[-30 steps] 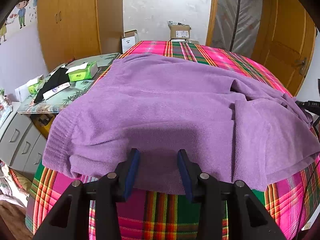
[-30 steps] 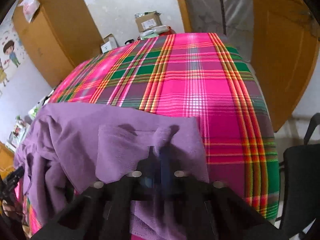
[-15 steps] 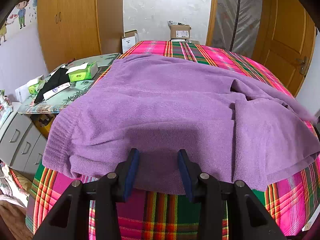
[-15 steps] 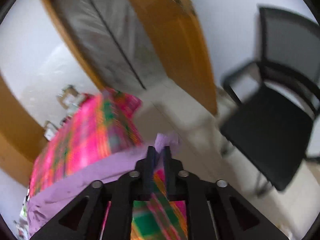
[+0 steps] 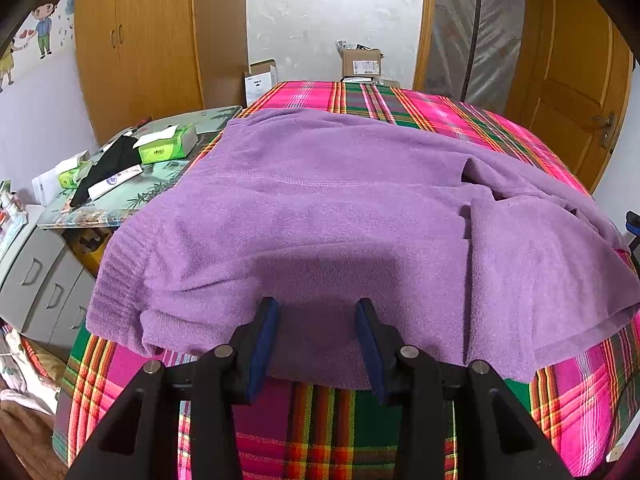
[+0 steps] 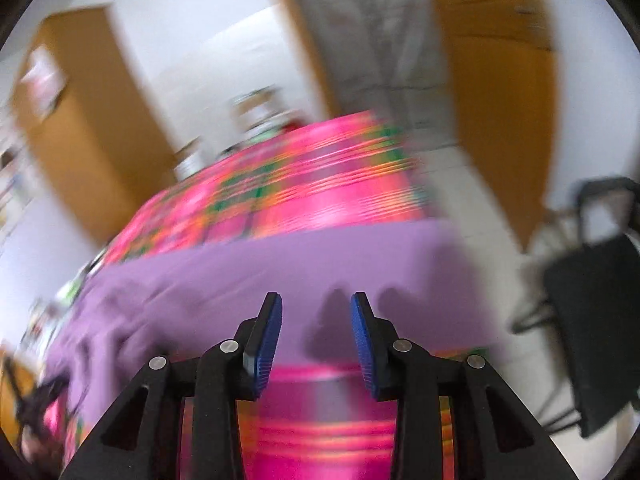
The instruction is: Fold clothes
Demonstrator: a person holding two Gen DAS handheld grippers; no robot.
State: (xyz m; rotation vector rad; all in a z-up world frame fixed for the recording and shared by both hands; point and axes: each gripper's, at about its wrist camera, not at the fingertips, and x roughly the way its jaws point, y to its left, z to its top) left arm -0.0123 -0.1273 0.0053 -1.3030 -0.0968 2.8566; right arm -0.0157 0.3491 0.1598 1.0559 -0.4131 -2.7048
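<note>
My right gripper (image 6: 316, 306) has just been opening, nothing between its jaws, above the purple sweater (image 5: 320, 220), while my left gripper (image 5: 316, 312) sits released over its hem

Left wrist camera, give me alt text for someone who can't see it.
A purple fleece garment lies spread on a pink and green plaid bedcover, and the open left gripper hovers at its near hem. A side table with a green tissue pack stands left.

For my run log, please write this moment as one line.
step: spread purple garment on plaid bed | left gripper: open, at near hem | right gripper: just opened, nothing between jaws
</note>
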